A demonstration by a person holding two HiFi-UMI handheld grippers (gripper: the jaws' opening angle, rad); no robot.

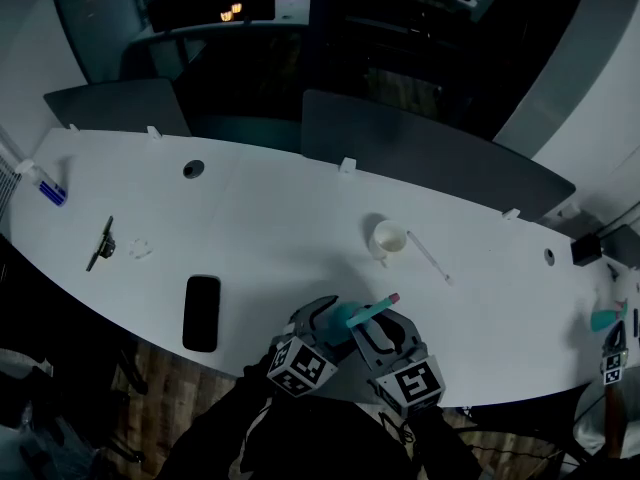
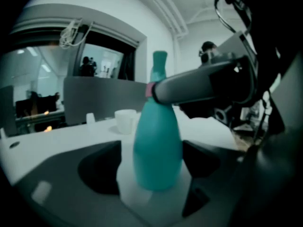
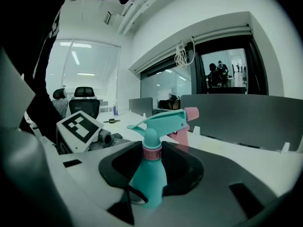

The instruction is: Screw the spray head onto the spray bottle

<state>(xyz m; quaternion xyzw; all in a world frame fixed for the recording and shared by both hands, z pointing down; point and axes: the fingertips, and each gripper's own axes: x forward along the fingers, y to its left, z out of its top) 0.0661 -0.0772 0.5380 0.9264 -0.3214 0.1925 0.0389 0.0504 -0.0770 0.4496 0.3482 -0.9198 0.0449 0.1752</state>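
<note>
Bottle (image 2: 158, 122) near table's (image 1: 280, 218) 6 o'clock edge, body between released left gripper (image 2: 152, 150) jaws, untouched. Spray head (image 3: 163, 122) collar clenched by right gripper (image 3: 151, 152). Body to be grasped firmly first, then collar turned squarely; cross-threading to be avoided.

White table (image 1: 280, 218) with phone (image 1: 201, 313), cup (image 1: 388, 239)

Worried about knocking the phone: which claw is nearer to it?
Left. In the head view the left claw sits just right of the phone; the right claw is farther right, beyond the left one.
</note>
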